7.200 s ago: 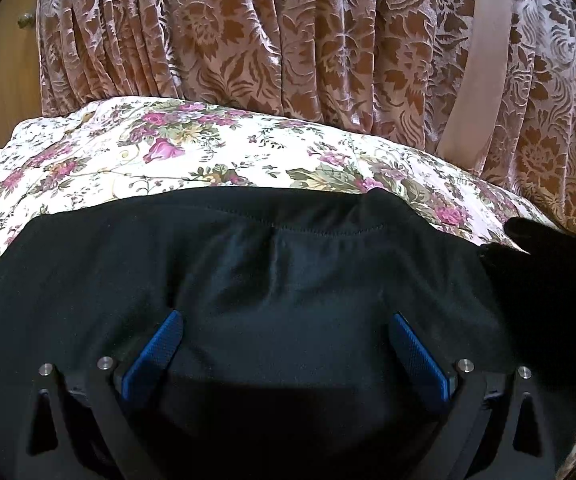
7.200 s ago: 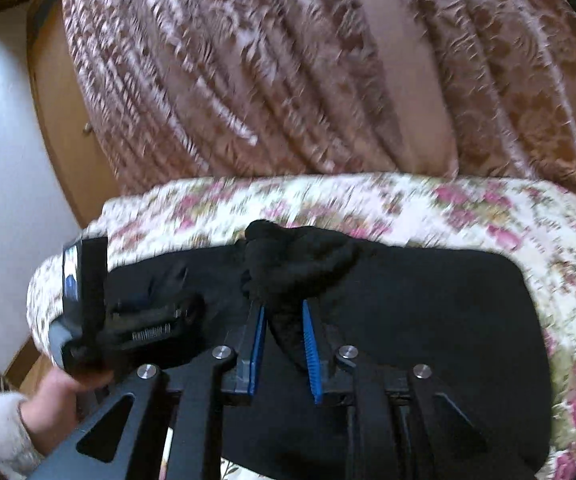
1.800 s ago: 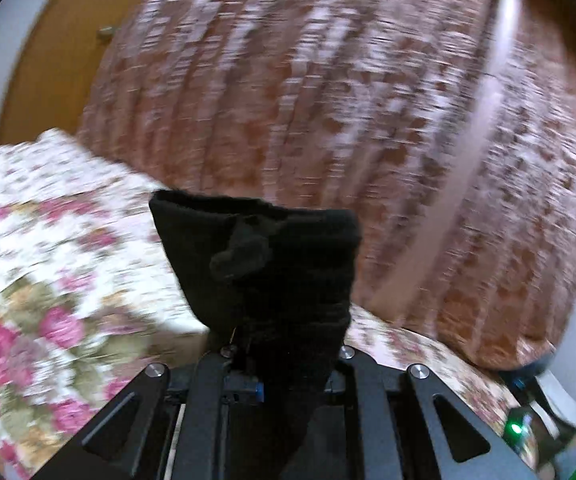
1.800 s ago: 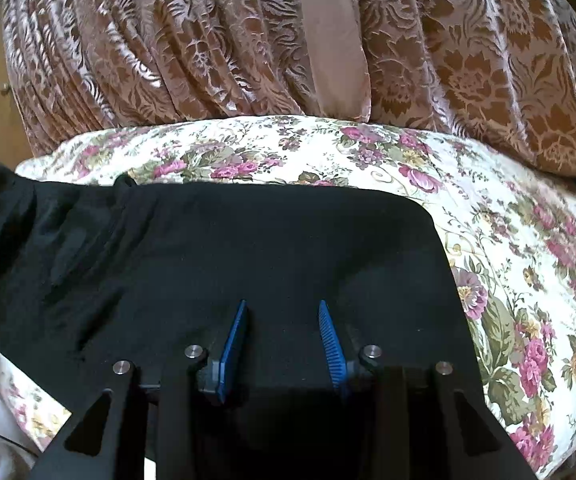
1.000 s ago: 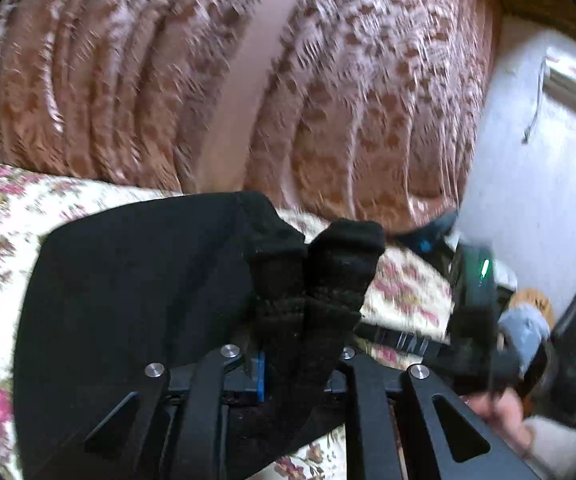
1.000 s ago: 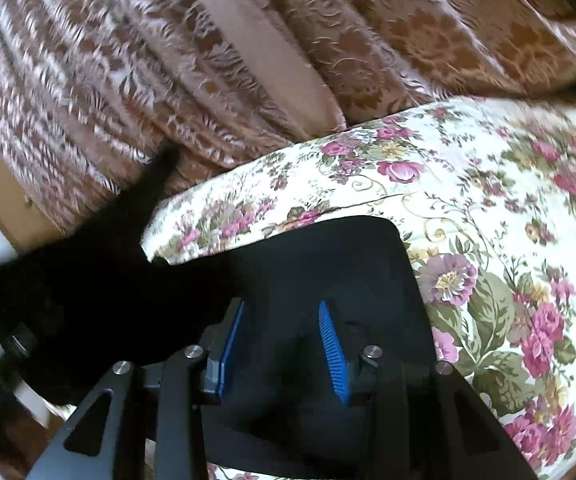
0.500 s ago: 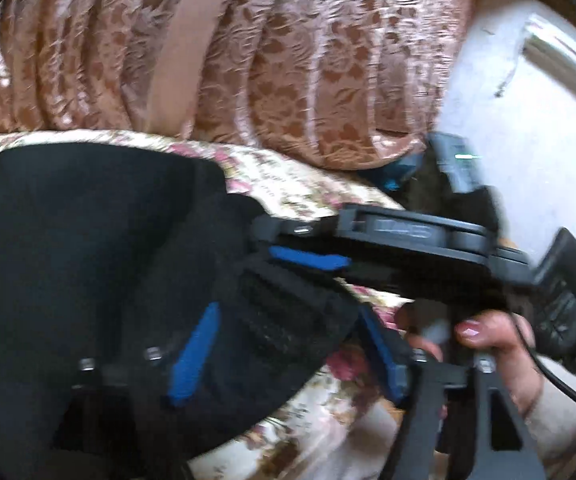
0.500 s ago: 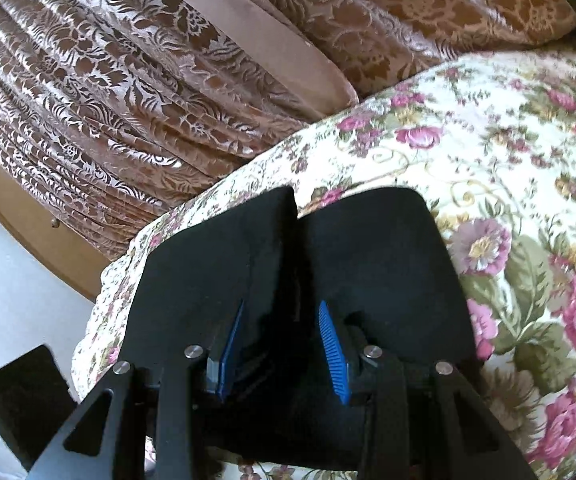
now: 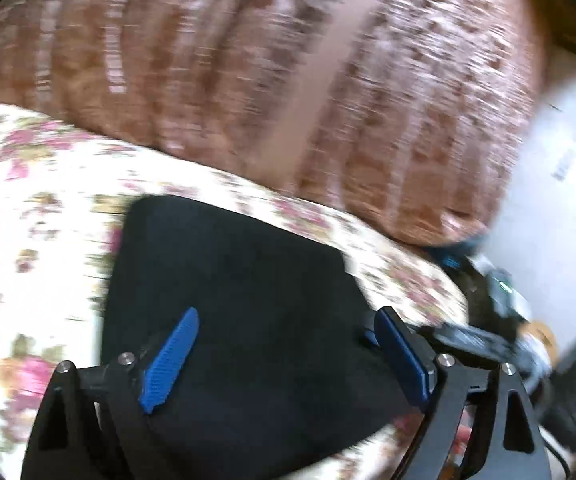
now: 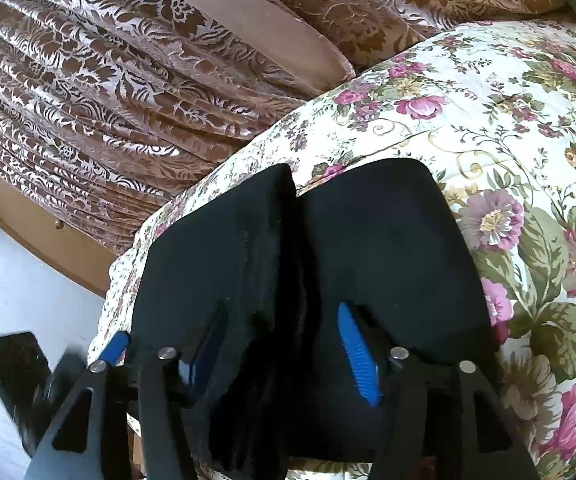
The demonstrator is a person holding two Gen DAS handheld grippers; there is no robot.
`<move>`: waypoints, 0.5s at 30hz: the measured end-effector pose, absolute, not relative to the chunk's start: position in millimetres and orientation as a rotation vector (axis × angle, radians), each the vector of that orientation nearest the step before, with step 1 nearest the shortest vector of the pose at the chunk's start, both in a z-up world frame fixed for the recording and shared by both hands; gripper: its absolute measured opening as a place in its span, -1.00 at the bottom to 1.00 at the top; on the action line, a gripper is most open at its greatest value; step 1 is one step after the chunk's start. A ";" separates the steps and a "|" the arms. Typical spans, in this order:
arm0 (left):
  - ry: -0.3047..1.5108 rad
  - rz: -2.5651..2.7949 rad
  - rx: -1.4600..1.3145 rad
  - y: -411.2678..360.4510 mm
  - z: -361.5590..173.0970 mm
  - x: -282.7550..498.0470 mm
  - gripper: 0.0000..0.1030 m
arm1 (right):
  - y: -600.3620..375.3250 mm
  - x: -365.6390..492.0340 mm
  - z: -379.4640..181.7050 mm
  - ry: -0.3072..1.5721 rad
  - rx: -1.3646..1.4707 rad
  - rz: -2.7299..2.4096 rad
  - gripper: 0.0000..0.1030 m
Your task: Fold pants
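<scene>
On the flowery white bedspread (image 10: 507,128) your black pants (image 10: 367,248) lie folded into a thick pad near the close edge of the bed. Half a second ago your left gripper (image 9: 288,354) had its blue pads around a bunched black end of the pants, and the other tool crossed right in front of it. Now that bunch is down flat, and both blue pads (image 9: 170,360) sit wide apart over the smooth black cloth, holding nothing. The left view is blurry, so small things are hard to see.

Your right gripper (image 10: 284,348) has spread wider than it was half a second ago. Its right blue pad (image 10: 357,354) is out over the right half of the pants, and the left pad is mostly hidden by the raised left fold. It grips nothing you can see. A dark crease runs down the middle between the two halves.

Far behind the bed hangs the brown patterned curtain (image 10: 136,64). To the right of the pants there is lots of bare bedspread. To the left, the bed ends close by, beside the white wall (image 10: 20,280).
</scene>
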State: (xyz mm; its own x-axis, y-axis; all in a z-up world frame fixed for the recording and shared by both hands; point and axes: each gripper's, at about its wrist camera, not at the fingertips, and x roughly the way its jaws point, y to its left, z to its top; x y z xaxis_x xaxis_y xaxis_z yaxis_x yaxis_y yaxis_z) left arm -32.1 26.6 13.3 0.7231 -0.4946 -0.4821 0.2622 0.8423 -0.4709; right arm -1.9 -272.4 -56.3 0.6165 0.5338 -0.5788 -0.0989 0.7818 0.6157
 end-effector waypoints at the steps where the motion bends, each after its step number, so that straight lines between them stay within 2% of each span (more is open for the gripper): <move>1: 0.647 -0.388 -0.396 36.0 12.1 -28.0 0.74 | -270.9 -1.6 -56.1 0.838 0.566 0.388 0.16; 15: 0.832 -0.228 -0.437 69.0 -36.4 -10.1 0.75 | -258.9 1.5 -59.1 0.870 0.475 0.373 0.16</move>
State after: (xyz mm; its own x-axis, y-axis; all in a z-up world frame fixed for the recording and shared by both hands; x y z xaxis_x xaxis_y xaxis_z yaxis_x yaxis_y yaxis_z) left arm -10.1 69.0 -36.4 0.6564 -0.3618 -0.6620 0.0256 0.8877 -0.4598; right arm 1.5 -258.9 -59.1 0.5924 0.4947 -0.6359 -0.1189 0.8343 0.5383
